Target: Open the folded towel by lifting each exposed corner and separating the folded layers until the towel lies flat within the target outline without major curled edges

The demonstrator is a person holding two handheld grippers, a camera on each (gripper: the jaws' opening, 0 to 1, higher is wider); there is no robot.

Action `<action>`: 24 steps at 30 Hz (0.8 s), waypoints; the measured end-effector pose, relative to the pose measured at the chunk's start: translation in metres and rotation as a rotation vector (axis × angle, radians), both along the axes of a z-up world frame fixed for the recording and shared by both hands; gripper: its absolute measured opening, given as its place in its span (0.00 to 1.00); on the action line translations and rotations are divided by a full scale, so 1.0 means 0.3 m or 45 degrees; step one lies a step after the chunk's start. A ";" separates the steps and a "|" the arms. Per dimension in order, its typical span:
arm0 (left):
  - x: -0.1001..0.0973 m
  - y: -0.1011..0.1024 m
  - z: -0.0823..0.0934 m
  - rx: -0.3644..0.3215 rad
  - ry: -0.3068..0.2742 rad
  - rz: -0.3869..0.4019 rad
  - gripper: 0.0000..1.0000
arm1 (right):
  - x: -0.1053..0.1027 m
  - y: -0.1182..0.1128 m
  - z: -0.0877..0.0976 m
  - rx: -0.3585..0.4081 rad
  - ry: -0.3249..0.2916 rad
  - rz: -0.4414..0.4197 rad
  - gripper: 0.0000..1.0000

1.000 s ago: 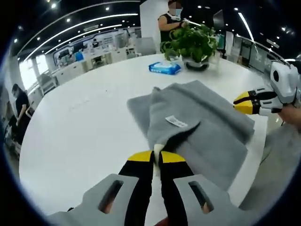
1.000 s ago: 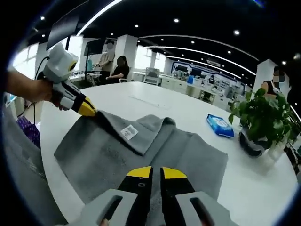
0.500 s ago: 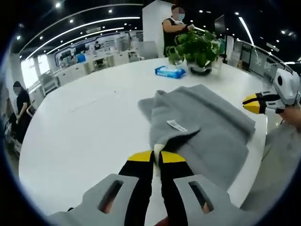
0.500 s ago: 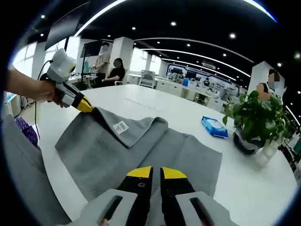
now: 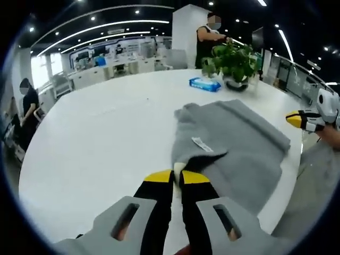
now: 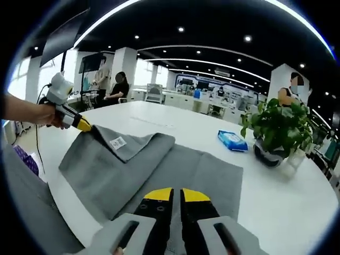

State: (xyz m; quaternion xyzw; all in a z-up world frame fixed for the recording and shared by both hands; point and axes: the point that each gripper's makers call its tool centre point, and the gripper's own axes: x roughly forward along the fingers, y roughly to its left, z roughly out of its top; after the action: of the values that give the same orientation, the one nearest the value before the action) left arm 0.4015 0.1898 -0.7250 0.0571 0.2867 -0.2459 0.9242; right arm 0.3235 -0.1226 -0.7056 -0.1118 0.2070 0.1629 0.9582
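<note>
The grey towel [image 5: 234, 143] lies on the white table [image 5: 95, 143], part unfolded: the left gripper [image 5: 177, 172] has its jaws pinched on a corner of the top layer, the flap that carries the white tag [image 5: 202, 144], and holds it raised off the layer below. In the right gripper view the same flap [image 6: 133, 144] shows as a folded-over triangle peeling from the wider sheet, with the left gripper at its tip. The right gripper [image 6: 171, 195] hovers over the near edge of the towel with its jaws close together; I cannot tell whether any cloth is between them. To do this step well, I would carry the pinched corner out and away from the fold in a low arc (not straight up, which drags the whole towel), letting the lower layer stay put. The right gripper could pin the near edge. A plant [image 6: 271, 130] and a wipes pack [image 6: 232, 141] sit well apart from the towel.
</note>
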 end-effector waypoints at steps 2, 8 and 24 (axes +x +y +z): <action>0.002 0.029 -0.002 0.008 -0.003 0.012 0.04 | -0.001 -0.004 -0.003 -0.001 0.003 -0.010 0.02; 0.017 0.100 -0.002 0.012 -0.005 0.051 0.04 | -0.010 -0.033 -0.080 -0.120 0.106 -0.024 0.02; 0.049 0.260 0.005 0.083 -0.035 0.097 0.04 | -0.044 -0.029 -0.221 -0.234 0.320 0.028 0.01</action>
State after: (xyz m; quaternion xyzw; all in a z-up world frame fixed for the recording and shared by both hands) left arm 0.4161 0.2680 -0.7235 0.0795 0.2839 -0.2003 0.9343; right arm 0.3104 -0.1312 -0.7719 -0.1800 0.3382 0.1665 0.9086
